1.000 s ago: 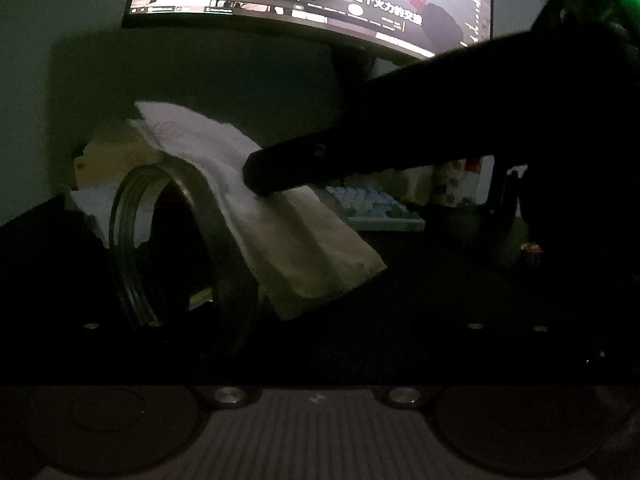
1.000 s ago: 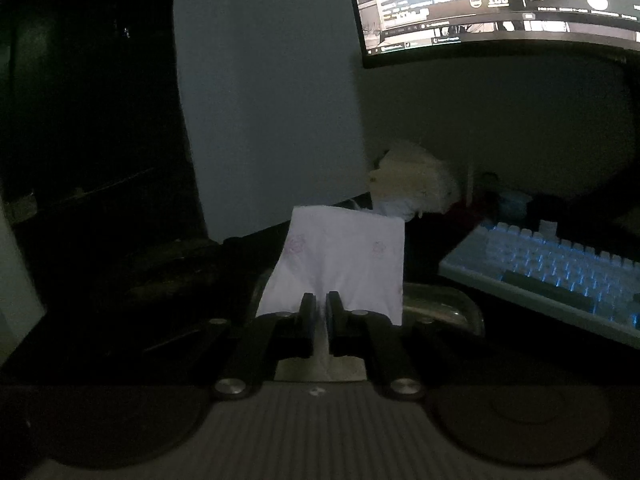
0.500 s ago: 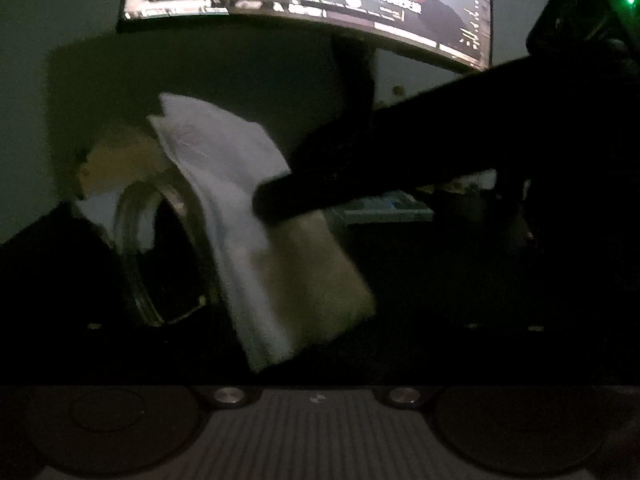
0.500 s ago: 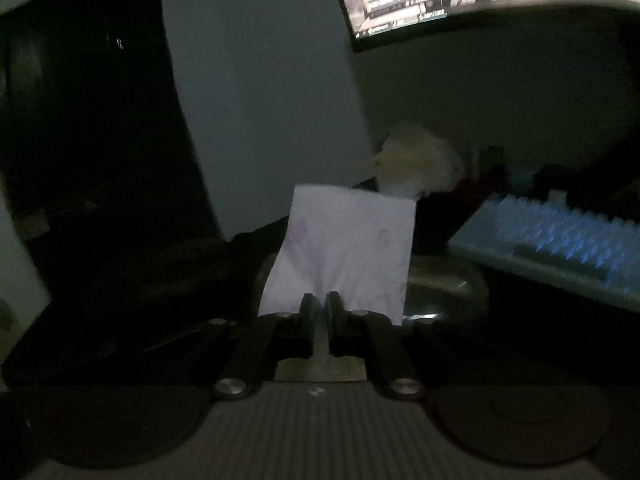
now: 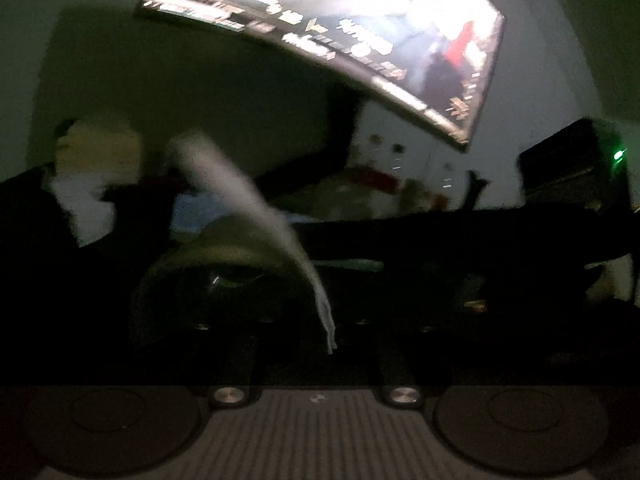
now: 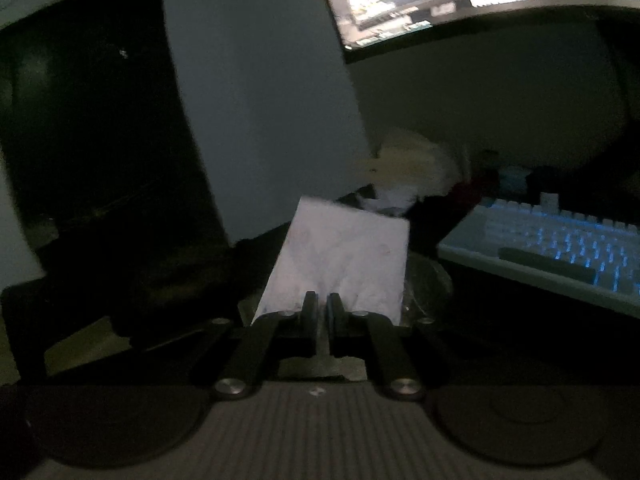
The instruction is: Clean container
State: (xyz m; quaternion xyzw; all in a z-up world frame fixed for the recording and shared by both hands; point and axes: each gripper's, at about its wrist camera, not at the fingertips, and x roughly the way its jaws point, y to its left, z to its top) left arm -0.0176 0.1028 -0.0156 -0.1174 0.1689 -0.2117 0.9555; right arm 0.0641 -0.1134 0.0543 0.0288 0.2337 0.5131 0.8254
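Observation:
The scene is dark and blurred. My right gripper (image 6: 323, 306) is shut on a folded white paper tissue (image 6: 340, 264) that stands up past its tips. The glass container (image 6: 430, 284) lies just behind the tissue, to its right. In the left wrist view the tissue (image 5: 256, 216) shows edge-on as a pale strip, with the right gripper's dark arm (image 5: 460, 236) reaching in from the right. The glass container (image 5: 200, 280) shows dimly below and left of the tissue. My left gripper's fingers are lost in the dark; whether they hold the container cannot be told.
A lit curved monitor (image 5: 340, 28) hangs above the desk. A backlit keyboard (image 6: 560, 252) lies at the right. A crumpled pale wad (image 6: 412, 164) sits behind the tissue. A dark box (image 6: 92, 140) stands at the left.
The left view has swung: the jar's open mouth no longer faces the camera and the tissue now shows edge-on. The right gripper stays shut on the tissue.

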